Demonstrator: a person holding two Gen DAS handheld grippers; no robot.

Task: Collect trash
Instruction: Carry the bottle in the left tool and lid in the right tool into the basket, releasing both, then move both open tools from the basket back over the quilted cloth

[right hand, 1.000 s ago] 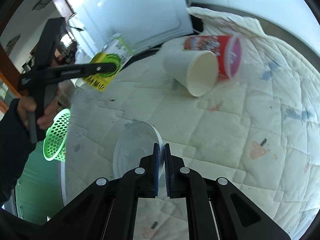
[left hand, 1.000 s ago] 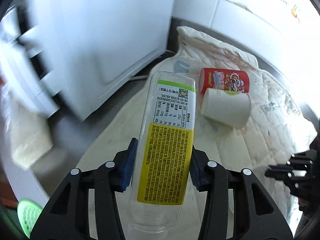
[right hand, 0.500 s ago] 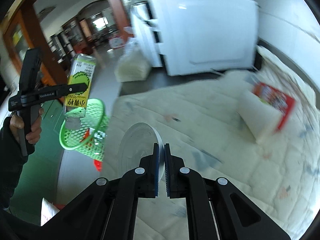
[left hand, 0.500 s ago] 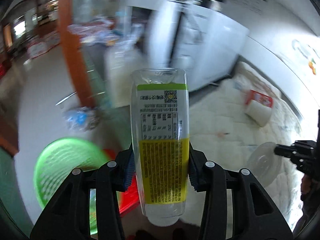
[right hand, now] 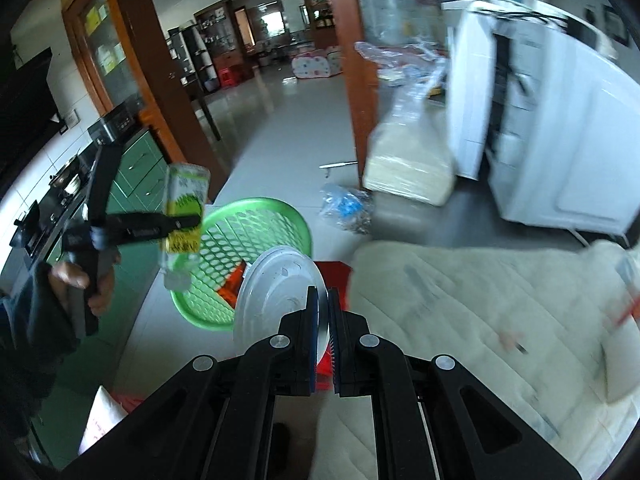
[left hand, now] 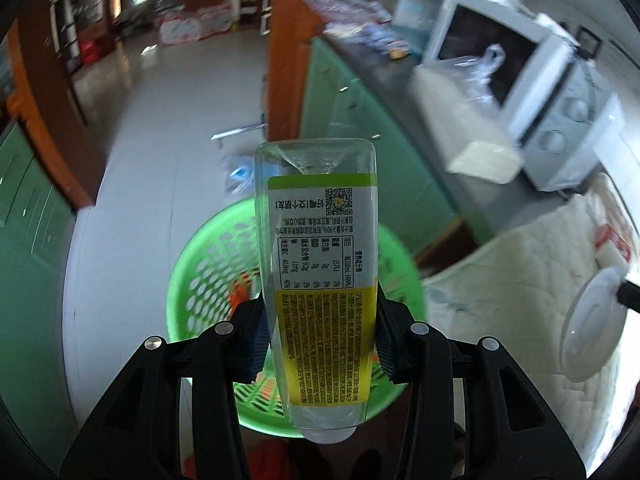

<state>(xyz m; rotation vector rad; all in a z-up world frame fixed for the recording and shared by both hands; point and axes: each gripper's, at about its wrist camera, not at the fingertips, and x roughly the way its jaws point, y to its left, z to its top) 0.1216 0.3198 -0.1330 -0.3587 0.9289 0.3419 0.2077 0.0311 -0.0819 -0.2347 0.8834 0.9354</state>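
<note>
In the left wrist view, the left tool (left hand: 320, 344) was clamped on a clear plastic bottle (left hand: 318, 276), its blue pads pressing the yellow part of the label from both sides. The bottle stood cap-down, its white cap at 6 o'clock and its flat base at 12 o'clock. Directly behind and below it lay a green perforated basket (left hand: 200, 276) on the pale floor, with something orange-red showing through its holes. At 3 o'clock a clear round lid (left hand: 588, 328) hung edge-on over a cream quilted cloth (left hand: 516, 276), with the tip of the other tool just touching it from the right. At 1 o'clock stood white appliances (left hand: 532, 92), blurred.

In the right wrist view, at 9 o'clock a hand (right hand: 86, 280) in a dark sleeve held the left tool (right hand: 182, 222), which gripped the bottle (right hand: 184, 208) at the near left rim of the green basket (right hand: 256, 256); whether it hung over the rim or just outside was hard to say. At the centre, the right tool (right hand: 323, 332) was shut tight on the edge of the clear lid (right hand: 276, 292), which stood nearly upright and overlapped the basket's right side. A red object (right hand: 336, 276) lay just behind the pads. The quilted cloth (right hand: 460, 312) spread from 3 to 5 o'clock. At 2 o'clock stood a white appliance (right hand: 560, 152), with a crumpled plastic bag (right hand: 346, 208) on the floor at 12 o'clock.
</note>
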